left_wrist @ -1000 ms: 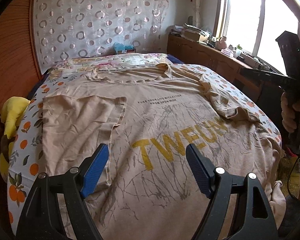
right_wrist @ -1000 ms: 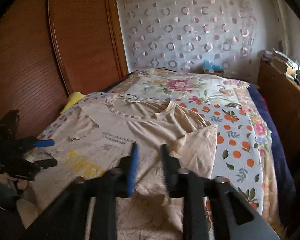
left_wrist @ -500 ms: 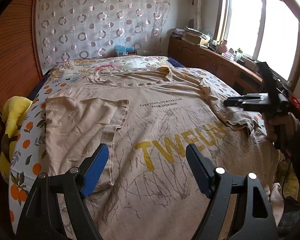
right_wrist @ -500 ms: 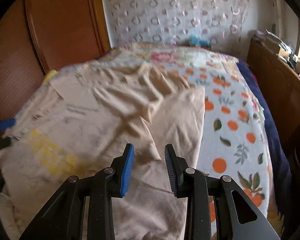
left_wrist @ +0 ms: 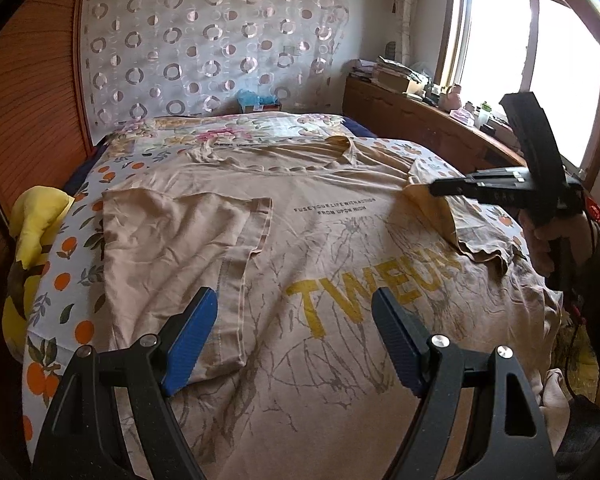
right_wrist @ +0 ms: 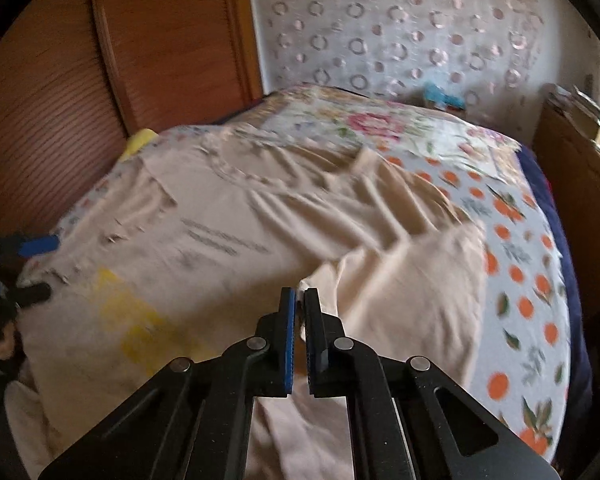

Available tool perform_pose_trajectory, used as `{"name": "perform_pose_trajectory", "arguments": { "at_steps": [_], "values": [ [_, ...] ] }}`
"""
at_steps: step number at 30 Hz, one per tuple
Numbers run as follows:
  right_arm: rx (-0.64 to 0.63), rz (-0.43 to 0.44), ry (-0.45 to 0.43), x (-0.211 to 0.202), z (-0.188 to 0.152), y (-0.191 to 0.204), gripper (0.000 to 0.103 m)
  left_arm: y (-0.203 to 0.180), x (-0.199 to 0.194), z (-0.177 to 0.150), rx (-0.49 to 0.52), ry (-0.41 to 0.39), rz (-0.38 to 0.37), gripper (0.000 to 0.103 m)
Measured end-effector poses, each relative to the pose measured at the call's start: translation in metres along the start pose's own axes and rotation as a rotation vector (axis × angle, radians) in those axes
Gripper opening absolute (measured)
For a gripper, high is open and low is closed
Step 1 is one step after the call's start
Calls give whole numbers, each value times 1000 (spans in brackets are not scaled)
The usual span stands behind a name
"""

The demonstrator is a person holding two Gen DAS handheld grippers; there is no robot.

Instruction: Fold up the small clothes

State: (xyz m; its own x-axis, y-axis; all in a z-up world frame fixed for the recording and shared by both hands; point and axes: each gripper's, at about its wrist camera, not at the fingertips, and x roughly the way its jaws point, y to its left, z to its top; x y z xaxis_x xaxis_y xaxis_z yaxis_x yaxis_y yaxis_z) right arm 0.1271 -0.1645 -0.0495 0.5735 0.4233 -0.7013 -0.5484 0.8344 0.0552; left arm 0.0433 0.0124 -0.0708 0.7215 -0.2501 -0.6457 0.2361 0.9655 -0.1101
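Now our right fingers (right_wrist: pixel 299 294) are pinched together on the edge of the right sleeve (right_wrist: pixel 400 280), a thin bit of cloth caught between the blue pads. Our left fingers (left_wrist: pixel 292 332) stand wide apart above the shirt's lower half, gripping nothing. The beige T-shirt (left_wrist: pixel 332 248) lies spread face up across the bed (left_wrist: pixel 60 280), its collar toward the far edge; its left sleeve (left_wrist: pixel 172 232) is already folded in over the chest. To do this fold well, we judge we should lift the pinched sleeve only a little, carry it inward over the yellow print (left_wrist: pixel 376 284), and lay it flat with a straight crease along the body, while our left fingers press the hem if it drags.
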Motion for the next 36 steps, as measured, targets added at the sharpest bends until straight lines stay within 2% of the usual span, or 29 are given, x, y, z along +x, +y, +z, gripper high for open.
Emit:
{"name": "perform_pose_trajectory", "arguments": {
  "at_steps": [6,10,13,15,17,22,30,36],
  "values": [
    [-11,36,-37,15,21,14,6,5,-2,-2,-12,-1,3,80],
    [-24,22,-58,15,19,18,34,7,-3,-3,-16,-5,5,80],
    [-31,-19,-66,8,9,15,36,10,-3,-1,-17,-9,7,80],
    [-29,-52,-59,8,4,10,42,14,-2,1,-12,-12,20,80],
    [-14,-85,-46,4,-3,-2,55,21,-2,4,-11,-19,33,80],
    [32,-178,3,15,-22,-33,55,47,3,17,-17,-13,66,80],
    [102,-204,54,29,-38,-58,55,105,22,34,-54,21,130,80],
    [102,-209,54,29,-38,-56,55,141,44,43,-98,67,138,63]
  ]
}}
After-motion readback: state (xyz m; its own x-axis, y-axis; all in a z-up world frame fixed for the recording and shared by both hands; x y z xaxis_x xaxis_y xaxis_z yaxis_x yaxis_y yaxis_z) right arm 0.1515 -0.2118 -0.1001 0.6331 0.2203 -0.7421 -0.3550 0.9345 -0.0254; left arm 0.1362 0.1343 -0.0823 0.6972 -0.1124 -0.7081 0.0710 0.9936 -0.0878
